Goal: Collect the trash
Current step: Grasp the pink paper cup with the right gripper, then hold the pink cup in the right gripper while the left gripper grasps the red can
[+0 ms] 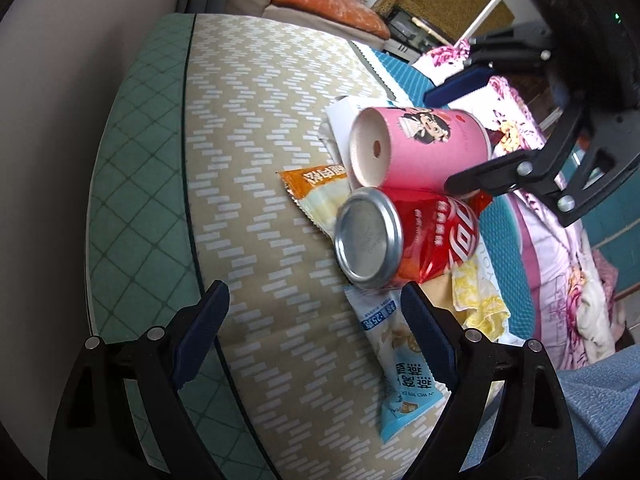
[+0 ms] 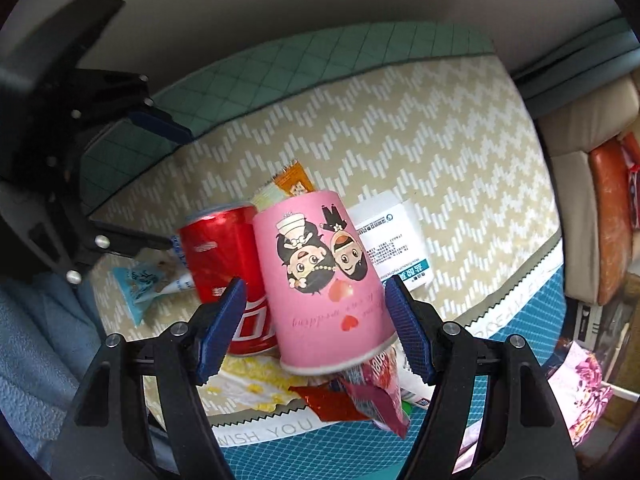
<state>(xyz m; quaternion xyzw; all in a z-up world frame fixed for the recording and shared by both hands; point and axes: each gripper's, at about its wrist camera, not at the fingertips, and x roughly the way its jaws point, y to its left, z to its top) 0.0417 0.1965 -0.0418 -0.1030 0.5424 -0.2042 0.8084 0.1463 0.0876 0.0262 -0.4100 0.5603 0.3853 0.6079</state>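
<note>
A pile of trash lies on a zigzag-patterned cushion [image 1: 256,152]. A pink paper cup [image 1: 424,148] lies on its side, base toward the left wrist camera; it also shows in the right wrist view [image 2: 324,280]. A red cola can [image 1: 404,236] lies beside it, also in the right wrist view [image 2: 224,256]. My right gripper [image 2: 316,328] is open, its jaws on either side of the pink cup near its rim. My left gripper [image 1: 316,320] is open and empty, just short of the can. A blue-white snack wrapper [image 1: 396,364] lies by its right finger.
An orange wrapper [image 1: 316,184], a white medicine box [image 2: 392,236], a yellow napkin [image 1: 480,304] and a red torn wrapper [image 2: 372,396] lie around the cup and can. A floral blanket [image 1: 560,280] lies to the right. Cushions [image 1: 328,4] sit at the far end.
</note>
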